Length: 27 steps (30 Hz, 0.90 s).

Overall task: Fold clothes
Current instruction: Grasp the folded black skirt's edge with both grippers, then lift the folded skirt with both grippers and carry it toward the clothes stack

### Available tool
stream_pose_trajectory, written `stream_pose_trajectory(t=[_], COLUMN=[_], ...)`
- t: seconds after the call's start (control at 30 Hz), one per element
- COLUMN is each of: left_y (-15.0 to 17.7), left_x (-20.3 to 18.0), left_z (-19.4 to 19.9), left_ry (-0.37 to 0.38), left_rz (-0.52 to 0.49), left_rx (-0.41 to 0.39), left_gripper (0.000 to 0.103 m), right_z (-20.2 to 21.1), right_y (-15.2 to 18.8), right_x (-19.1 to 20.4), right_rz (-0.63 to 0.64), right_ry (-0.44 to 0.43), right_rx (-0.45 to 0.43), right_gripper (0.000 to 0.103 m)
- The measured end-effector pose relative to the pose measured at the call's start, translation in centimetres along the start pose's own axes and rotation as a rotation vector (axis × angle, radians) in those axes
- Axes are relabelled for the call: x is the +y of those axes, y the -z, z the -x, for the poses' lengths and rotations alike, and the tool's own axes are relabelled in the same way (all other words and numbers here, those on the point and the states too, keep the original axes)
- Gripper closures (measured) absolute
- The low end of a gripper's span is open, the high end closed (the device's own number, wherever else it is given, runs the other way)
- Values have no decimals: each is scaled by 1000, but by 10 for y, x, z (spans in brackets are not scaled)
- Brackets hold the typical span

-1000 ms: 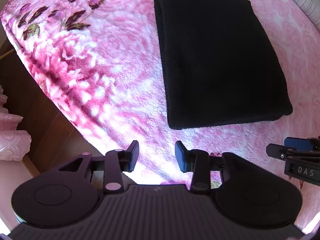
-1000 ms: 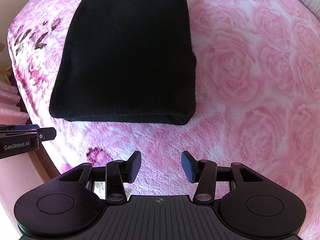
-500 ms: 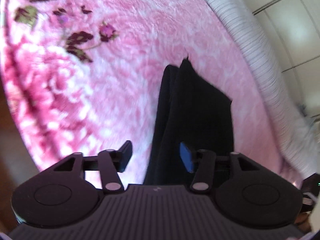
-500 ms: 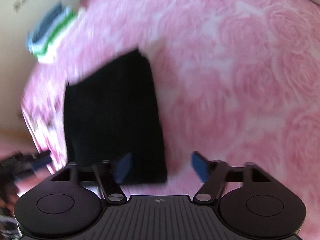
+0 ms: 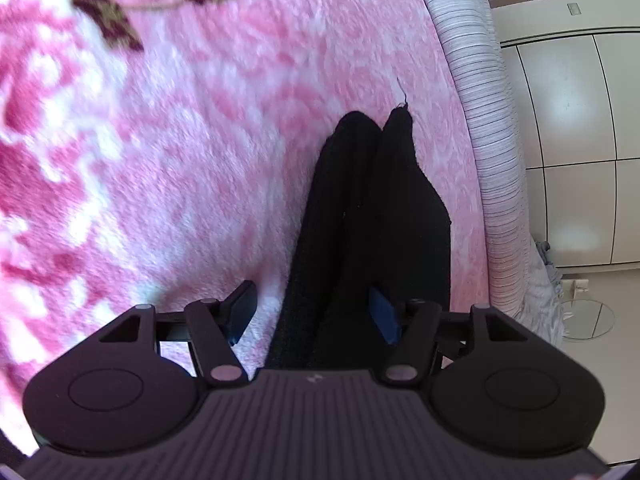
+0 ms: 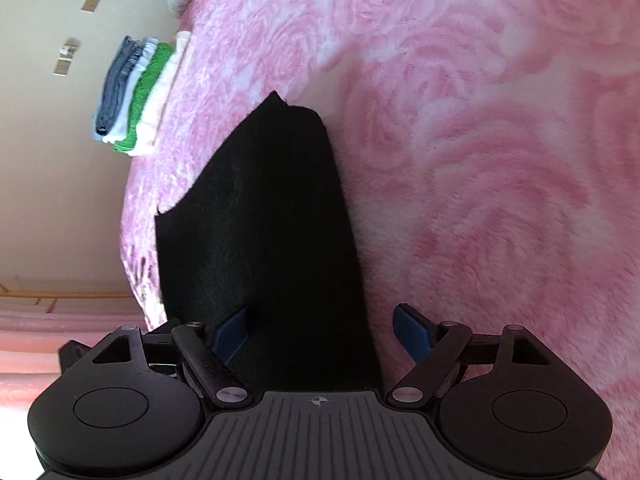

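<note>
Pink rose-patterned blanket (image 6: 500, 184) covers the bed, where a folded black garment (image 6: 272, 240) lies between both grippers. Left gripper (image 5: 314, 312) and right gripper (image 6: 320, 330) each straddle an edge, jaws spread wide, unclamped. Folded clothes (image 6: 136, 92) sit stacked beyond.

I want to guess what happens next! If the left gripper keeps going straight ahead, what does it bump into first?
Probably the folded black cloth. The left gripper is open, and the cloth's near edge already sits between its fingers, on the pink blanket. Whether they touch yet is hard to tell.
</note>
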<state>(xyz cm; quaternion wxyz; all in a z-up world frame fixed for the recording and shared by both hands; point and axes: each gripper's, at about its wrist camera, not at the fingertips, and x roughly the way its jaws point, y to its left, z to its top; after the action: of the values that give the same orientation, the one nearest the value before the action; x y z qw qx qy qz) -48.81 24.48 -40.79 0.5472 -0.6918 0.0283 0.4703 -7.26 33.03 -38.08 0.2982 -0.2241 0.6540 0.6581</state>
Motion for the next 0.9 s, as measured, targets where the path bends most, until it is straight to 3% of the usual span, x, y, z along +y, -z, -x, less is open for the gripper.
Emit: stream_pose_trajectory(t=[0.13,0.4,0.43,0.53,0.57,0.73,0.9], left_y=[-2,-5,-5,-6,-6,-12,-22], left_x=[-3,-21,-22,-20,-22,-24,-7], left_z=[-14,-43,-45,-45,-43,-19,55], left_ry=[37,41,39,67,72,97,142], left_rz=[14,-62,-82,-97,-110,-155,-152], left_rx=[21,57,61,74,74,74,73], left_gripper=[45,47,51,68,70,73,73], right_z=[-5,-34,-37,-34,-31,-23,-20], right_y=[-5,-12,-10,-2,0,24,64], right_x=[-5,11,15,15,14,39,94], right_rz=[3,87,108,87,70,36,-18], right_ry=[-48,-79,-63,-56,-58,-20,-75], right_rx=[15,44,37,7,-4,-45,-85], right_gripper=[21,22,24,49,54,59,60])
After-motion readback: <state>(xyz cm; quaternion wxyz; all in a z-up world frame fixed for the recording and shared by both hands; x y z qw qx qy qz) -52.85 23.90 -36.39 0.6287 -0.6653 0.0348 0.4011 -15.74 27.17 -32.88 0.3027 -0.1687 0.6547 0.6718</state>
